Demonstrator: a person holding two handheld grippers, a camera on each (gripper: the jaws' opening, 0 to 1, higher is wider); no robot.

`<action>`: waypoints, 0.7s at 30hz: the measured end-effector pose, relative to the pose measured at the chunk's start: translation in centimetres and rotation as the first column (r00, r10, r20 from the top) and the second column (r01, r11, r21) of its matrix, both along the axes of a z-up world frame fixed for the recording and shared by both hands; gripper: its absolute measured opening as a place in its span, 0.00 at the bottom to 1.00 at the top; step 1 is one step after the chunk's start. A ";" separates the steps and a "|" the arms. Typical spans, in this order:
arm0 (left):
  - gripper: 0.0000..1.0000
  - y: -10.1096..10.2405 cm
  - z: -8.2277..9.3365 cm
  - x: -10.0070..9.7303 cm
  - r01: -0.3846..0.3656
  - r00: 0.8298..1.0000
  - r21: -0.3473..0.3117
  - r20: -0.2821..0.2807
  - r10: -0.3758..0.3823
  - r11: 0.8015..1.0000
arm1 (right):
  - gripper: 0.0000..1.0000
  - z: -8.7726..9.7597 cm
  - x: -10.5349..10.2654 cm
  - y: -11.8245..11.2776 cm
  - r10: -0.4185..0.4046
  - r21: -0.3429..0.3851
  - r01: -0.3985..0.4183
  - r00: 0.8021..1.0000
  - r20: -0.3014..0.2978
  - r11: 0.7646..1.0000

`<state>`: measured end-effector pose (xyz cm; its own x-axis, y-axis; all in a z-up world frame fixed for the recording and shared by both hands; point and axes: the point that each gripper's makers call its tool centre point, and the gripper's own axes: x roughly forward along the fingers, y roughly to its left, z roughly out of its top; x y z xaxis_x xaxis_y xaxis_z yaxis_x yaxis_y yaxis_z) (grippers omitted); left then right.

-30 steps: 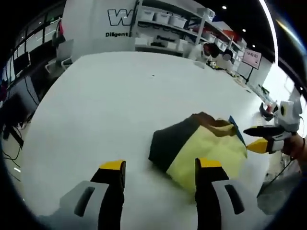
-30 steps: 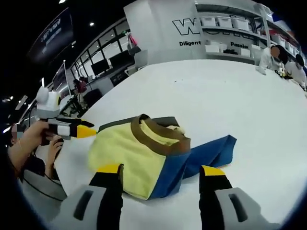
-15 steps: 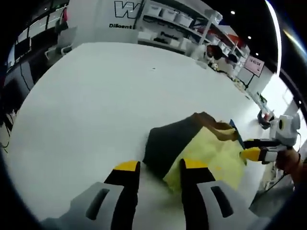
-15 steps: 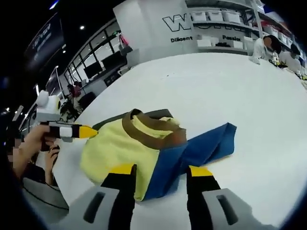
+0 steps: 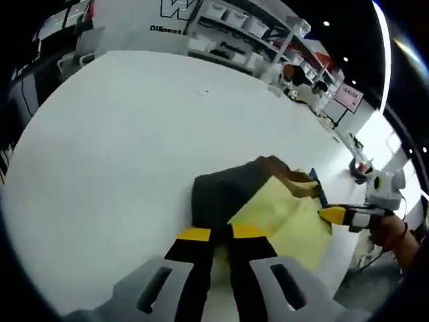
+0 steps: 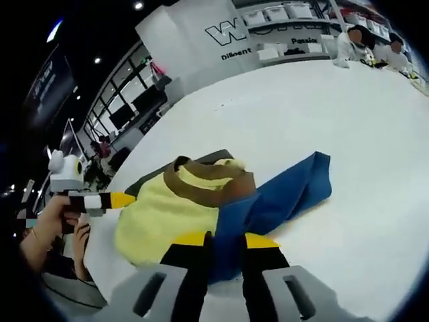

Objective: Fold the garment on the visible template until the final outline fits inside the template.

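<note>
Left gripper view, going left to right. Big white table (image 5: 120, 134) from 9 o'clock up to 1 o'clock. Left gripper (image 5: 214, 234) at 6 o'clock, two black jaws with yellow tips, nearly closed, pinching the near edge of the garment (image 5: 268, 208) between them. Garment just past the tips, toward 4 o'clock: dark part on the left, yellow part on the right, brown collar at the far end, a bit of blue at the far right edge. Right gripper (image 5: 333, 214) at 3 o'clock, yellow tip just beside the yellow part, held by a hand (image 5: 392, 231). Cannot tell from here how its jaws stand. Shelves (image 5: 234, 30) with white boxes at 12 o'clock.

Right gripper view, going left to right. Hand (image 6: 57, 225) at 9 o'clock, holding the left gripper (image 6: 122, 200), yellow tip touching the left edge of the garment (image 6: 181, 208). Garment in the middle: yellow body on the left, brown collar on top, blue part running out toward 3 o'clock. Right gripper (image 6: 226, 240) at 6 o'clock, jaws close together, squeezing the blue edge of the garment between the yellow tips. White table (image 6: 348, 121) from 1 o'clock to 4 o'clock. White wall (image 6: 194, 37) with dark letters at 12 o'clock. People (image 6: 365, 47) far off at 1 o'clock.
</note>
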<state>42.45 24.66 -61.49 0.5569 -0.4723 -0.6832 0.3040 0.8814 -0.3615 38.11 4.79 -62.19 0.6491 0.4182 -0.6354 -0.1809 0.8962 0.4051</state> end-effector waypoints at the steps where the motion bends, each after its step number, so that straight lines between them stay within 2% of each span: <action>1: 0.04 0.0 0.2 0.0 -0.002 1.000 -0.002 0.003 0.002 1.000 | 0.04 0.0 0.0 0.0 0.000 0.001 0.000 1.000 0.000 1.000; 3: 0.03 0.1 0.8 0.0 -0.008 1.000 -0.012 0.019 0.008 1.000 | 0.00 0.4 -0.1 0.0 0.004 0.004 -0.004 1.000 0.013 1.000; 6: 0.02 0.1 1.2 0.0 -0.012 1.000 -0.021 0.025 0.012 1.000 | 0.00 0.6 -0.1 0.0 0.012 -0.003 -0.012 1.000 0.026 1.000; 8: 0.02 0.0 2.0 -0.1 0.005 0.999 -0.017 0.053 -0.004 1.000 | 0.00 1.0 -0.2 0.0 0.025 -0.021 -0.024 0.999 0.044 1.000; 12: 0.02 -0.1 3.3 -0.8 0.035 0.995 0.005 0.090 -0.035 0.999 | 0.00 2.6 0.0 -0.6 0.018 -0.031 -0.016 0.996 0.087 0.999; 15: 0.02 -0.1 4.3 -1.2 0.031 0.994 -0.019 0.108 -0.029 0.999 | 0.00 3.7 0.2 -1.0 0.019 -0.056 -0.013 0.993 0.115 0.998; 18: 0.02 -0.1 5.9 -1.5 0.028 0.990 -0.054 0.139 -0.020 0.998 | 0.00 5.5 0.7 -1.4 0.009 -0.072 0.004 0.984 0.180 0.997; 21: 0.02 -0.2 7.3 -2.1 0.048 0.985 -0.058 0.170 -0.038 0.997 | 0.00 6.8 0.9 -1.6 0.025 -0.107 -0.002 0.977 0.212 0.994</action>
